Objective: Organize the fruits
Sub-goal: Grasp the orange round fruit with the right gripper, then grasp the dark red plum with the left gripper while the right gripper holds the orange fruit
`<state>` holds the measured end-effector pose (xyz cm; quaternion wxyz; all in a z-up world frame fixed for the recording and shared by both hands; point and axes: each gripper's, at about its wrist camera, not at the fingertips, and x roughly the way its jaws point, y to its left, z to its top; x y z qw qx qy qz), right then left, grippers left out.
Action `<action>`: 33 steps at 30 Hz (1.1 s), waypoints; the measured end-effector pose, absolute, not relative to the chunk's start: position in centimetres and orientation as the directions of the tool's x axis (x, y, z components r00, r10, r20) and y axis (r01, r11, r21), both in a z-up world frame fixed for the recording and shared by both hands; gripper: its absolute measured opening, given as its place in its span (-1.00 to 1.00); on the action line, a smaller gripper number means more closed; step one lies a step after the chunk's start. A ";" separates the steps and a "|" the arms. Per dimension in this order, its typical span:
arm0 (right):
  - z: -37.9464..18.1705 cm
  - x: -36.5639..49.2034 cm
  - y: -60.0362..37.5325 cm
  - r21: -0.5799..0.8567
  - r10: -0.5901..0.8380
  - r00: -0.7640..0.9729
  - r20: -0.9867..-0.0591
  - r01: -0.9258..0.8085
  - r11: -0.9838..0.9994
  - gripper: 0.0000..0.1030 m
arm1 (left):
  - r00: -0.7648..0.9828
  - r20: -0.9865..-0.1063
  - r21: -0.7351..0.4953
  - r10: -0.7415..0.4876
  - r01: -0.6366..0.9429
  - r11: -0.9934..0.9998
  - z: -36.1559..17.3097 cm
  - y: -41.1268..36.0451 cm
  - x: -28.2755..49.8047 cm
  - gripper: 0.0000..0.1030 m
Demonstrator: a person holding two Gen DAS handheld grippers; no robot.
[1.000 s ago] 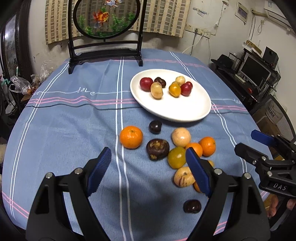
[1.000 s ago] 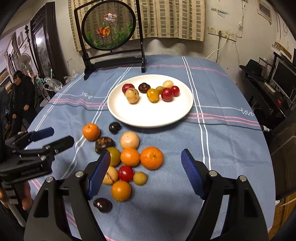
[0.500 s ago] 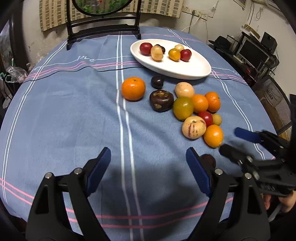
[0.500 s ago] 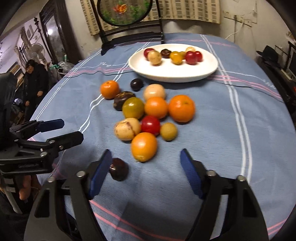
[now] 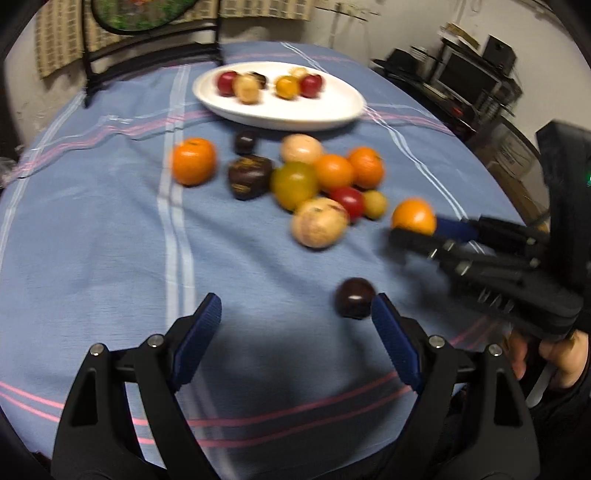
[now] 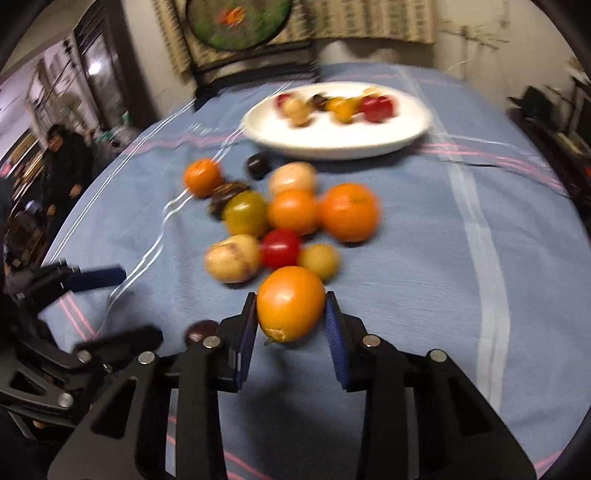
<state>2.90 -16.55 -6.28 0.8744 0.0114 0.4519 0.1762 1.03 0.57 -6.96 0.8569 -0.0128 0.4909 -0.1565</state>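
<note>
Loose fruits lie in a cluster on the blue striped tablecloth, in front of a white plate that holds several small fruits. My right gripper is closing its jaws on the nearest orange fruit, and both blue pads touch its sides. The left wrist view shows that orange fruit at the tips of the right gripper. My left gripper stands open low over the cloth. A small dark fruit sits just at its right fingertip, outside the pads.
A round painted screen on a black stand rises behind the plate. A lone orange lies left of the cluster. A desk with a monitor stands at the right. A person stands beyond the table's left edge.
Both grippers have dropped toward the cloth. The right gripper's jaws have closed from wide open onto the nearest orange fruit. The left gripper stayed open and came up beside the small dark fruit.
</note>
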 end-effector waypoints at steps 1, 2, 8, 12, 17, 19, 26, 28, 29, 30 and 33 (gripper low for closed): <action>-6.1 2.7 -17.4 0.173 0.302 0.545 -0.782 -0.276 0.945 -0.30 | 0.455 -0.842 -0.183 -0.291 0.267 0.946 -7.3 0.1 1.1 0.65; -6.0 2.6 -18.2 0.172 0.293 0.554 -0.779 -0.261 0.950 -0.30 | 0.447 -0.845 -0.184 -0.293 0.273 0.944 -7.6 -0.3 1.1 0.65; -6.1 2.2 -20.8 0.221 0.315 0.559 -0.767 -0.231 0.948 -0.30 | 0.436 -0.846 -0.180 -0.306 0.307 0.935 -8.6 -2.4 1.4 0.44; -6.4 2.1 -20.9 0.246 0.342 0.545 -0.766 -0.243 0.938 -0.30 | 0.432 -0.851 -0.171 -0.300 0.312 0.934 -9.0 -3.1 1.3 0.23; -6.6 1.8 -20.7 0.254 0.352 0.540 -0.765 -0.249 0.935 -0.30 | 0.471 -0.836 -0.136 -0.282 0.320 0.938 -9.2 -3.6 1.2 0.22; -6.7 1.7 -20.7 0.261 0.357 0.536 -0.765 -0.249 0.933 -0.30 | 0.484 -0.833 -0.117 -0.270 0.323 0.939 -9.3 -3.9 1.0 0.18; -6.7 1.7 -20.9 0.286 0.371 0.526 -0.765 -0.240 0.928 -0.29 | 0.467 -0.824 -0.175 -0.321 0.330 0.928 -8.8 -3.8 0.3 -0.43; -6.6 1.6 -20.9 0.286 0.373 0.528 -0.763 -0.241 0.927 -0.29 | 0.469 -0.817 -0.202 -0.334 0.309 0.929 -8.7 -3.2 0.4 -0.43; -6.6 1.5 -20.9 0.285 0.372 0.528 -0.763 -0.241 0.928 -0.29 | 0.479 -0.814 -0.199 -0.329 0.302 0.932 -8.5 -3.0 0.3 -0.43; -6.6 1.5 -21.0 0.283 0.370 0.529 -0.764 -0.240 0.929 -0.29 | 0.487 -0.810 -0.196 -0.325 0.298 0.934 -8.3 -2.8 0.3 -0.43; -6.5 1.4 -21.0 0.284 0.369 0.532 -0.762 -0.237 0.929 -0.29 | 0.505 -0.799 -0.200 -0.326 0.288 0.937 -7.5 -2.2 0.2 -0.43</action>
